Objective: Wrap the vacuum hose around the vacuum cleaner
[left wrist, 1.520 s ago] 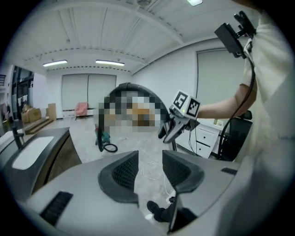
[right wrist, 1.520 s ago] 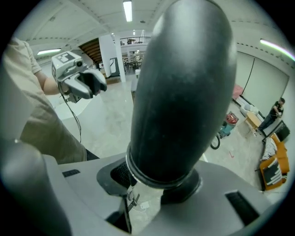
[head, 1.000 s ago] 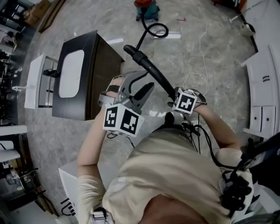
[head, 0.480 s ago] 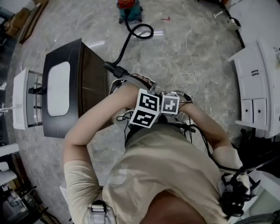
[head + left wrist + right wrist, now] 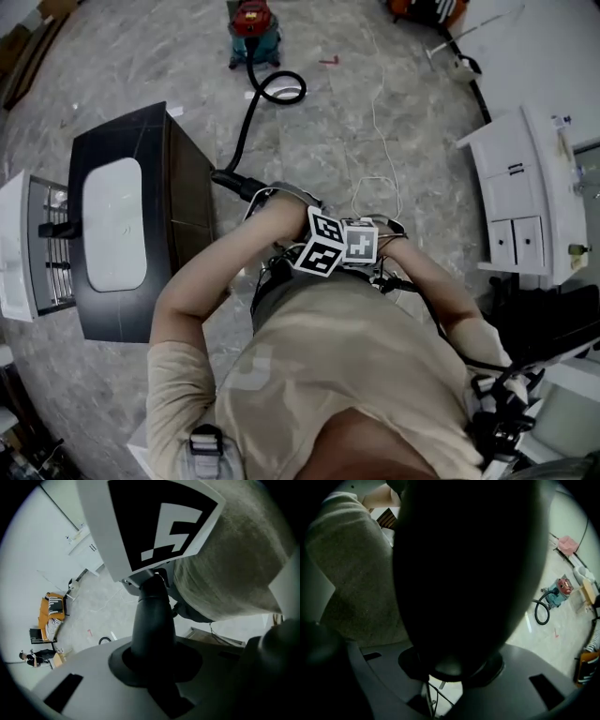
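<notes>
Two grippers, one hose, one vacuum cleaner.

Left gripper (image 5: 322,246): points down, close against the person's front. Its jaws have just been closing. They now clamp the rigid black end of the hose (image 5: 243,133), which stands up between the fingers in the left gripper view.

Right gripper (image 5: 361,242): just beside the left one. Whether the two marker cubes touch cannot be told. Its fingers are likewise closed on the same black tube, which fills most of the right gripper view.

Hose: from the fingers it leaves toward the left gripper's side, then runs out across the floor ahead and makes one loop. It ends at the vacuum cleaner (image 5: 251,26), which is red on top and teal below. The machine stands well apart from the fingers, far ahead of them. The loop lies on the floor beside the machine, not round it.

Surface: one grey marbled stone floor (image 5: 422,112).

Room, left to right:
- Left of the fingers, near the left forearm, stands one dark cabinet (image 5: 183,187) with one white oblong basin (image 5: 112,220) set in its top.
- Ahead of the fingers, one thin white cord (image 5: 374,131) trails over the floor.
- Right of the fingers, well apart, stands one white cabinet (image 5: 516,202).
</notes>
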Demonstrator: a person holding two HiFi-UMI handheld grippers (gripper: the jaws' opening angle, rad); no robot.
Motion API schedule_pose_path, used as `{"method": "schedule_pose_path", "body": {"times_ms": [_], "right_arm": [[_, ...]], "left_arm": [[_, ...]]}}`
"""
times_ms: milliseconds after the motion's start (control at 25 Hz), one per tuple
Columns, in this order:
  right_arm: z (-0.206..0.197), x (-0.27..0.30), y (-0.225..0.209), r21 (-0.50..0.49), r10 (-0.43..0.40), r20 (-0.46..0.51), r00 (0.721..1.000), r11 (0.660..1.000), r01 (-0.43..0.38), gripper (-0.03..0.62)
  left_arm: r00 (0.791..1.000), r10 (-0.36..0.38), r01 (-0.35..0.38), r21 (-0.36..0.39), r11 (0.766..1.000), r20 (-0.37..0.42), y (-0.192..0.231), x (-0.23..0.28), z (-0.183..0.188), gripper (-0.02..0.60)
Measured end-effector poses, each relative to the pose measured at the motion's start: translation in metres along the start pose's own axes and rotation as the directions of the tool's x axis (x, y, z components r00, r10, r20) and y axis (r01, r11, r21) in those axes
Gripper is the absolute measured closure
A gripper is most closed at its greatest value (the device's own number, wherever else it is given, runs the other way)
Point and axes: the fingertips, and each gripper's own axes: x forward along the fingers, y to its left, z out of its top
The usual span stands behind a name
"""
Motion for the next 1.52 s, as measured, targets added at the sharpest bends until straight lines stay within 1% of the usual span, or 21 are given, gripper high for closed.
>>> {"method": "schedule_pose_path", "body": {"times_ms": [120,240,320,400,480,600,760,840,960,1080,1160,1360,1440,1520], "right_arm": [[-0.003,-0.005,0.002,-0.012,0.044,-0.051,0.998,0.999,-0.045,0.461],[-0.008,0.003,0.004,-0.04,0.058,-0.093,0.994,0.997,-0.062,0.461],[-0.013,0.012,0.007,-0.07,0.064,-0.125,0.99,0.995,-0.073,0.461],[-0.021,0.02,0.013,-0.107,0.068,-0.165,0.984,0.99,-0.086,0.461],[-0.038,0.023,0.015,-0.155,0.067,-0.192,0.979,0.983,-0.097,0.461],[-0.066,0.02,0.009,-0.231,0.06,-0.205,0.977,0.967,-0.108,0.461],[-0.071,0.018,-0.007,-0.305,0.029,-0.217,0.976,0.948,-0.096,0.461],[-0.068,0.015,-0.018,-0.327,0.014,-0.214,0.977,0.941,-0.085,0.461],[-0.055,0.01,-0.044,-0.343,-0.001,-0.2,0.98,0.937,-0.069,0.461],[-0.041,0.009,-0.077,-0.337,0.009,-0.205,0.979,0.938,-0.08,0.461],[-0.034,0.013,-0.1,-0.325,0.025,-0.229,0.973,0.94,-0.101,0.461],[-0.013,0.017,-0.149,-0.281,0.078,-0.27,0.96,0.947,-0.156,0.461],[-0.006,0.015,-0.164,-0.266,0.09,-0.266,0.96,0.95,-0.163,0.461],[0.004,0.017,-0.177,-0.254,0.098,-0.249,0.963,0.953,-0.162,0.461]], "left_arm": [[0.999,-0.017,0.018,-0.044,0.999,0.039,0.0,0.005,-0.002,0.523],[0.997,-0.017,0.025,-0.095,0.995,0.081,-0.007,0.016,0.001,0.526],[0.994,-0.022,0.037,-0.14,0.989,0.107,-0.017,0.026,0.006,0.528],[0.991,-0.041,0.064,-0.188,0.98,0.124,-0.029,0.036,0.013,0.529],[0.989,-0.07,0.1,-0.239,0.966,0.131,-0.033,0.043,0.027,0.532],[0.985,-0.102,0.143,-0.32,0.937,0.14,-0.026,0.048,0.05,0.534],[0.984,-0.112,0.16,-0.403,0.901,0.142,-0.022,0.047,0.052,0.534],[0.985,-0.109,0.157,-0.43,0.889,0.132,-0.016,0.046,0.045,0.534],[0.987,-0.106,0.15,-0.463,0.873,0.119,-0.003,0.046,0.024,0.534],[0.981,-0.131,0.185,-0.49,0.852,0.143,0.013,0.056,-0.001,0.534],[0.97,-0.16,0.231,-0.498,0.836,0.182,0.024,0.068,-0.019,0.534],[0.93,-0.252,0.357,-0.488,0.796,0.269,0.051,0.086,-0.062,0.532],[0.919,-0.272,0.383,-0.481,0.788,0.285,0.06,0.089,-0.074,0.532],[0.914,-0.286,0.395,-0.476,0.785,0.287,0.067,0.093,-0.088,0.532]]}}
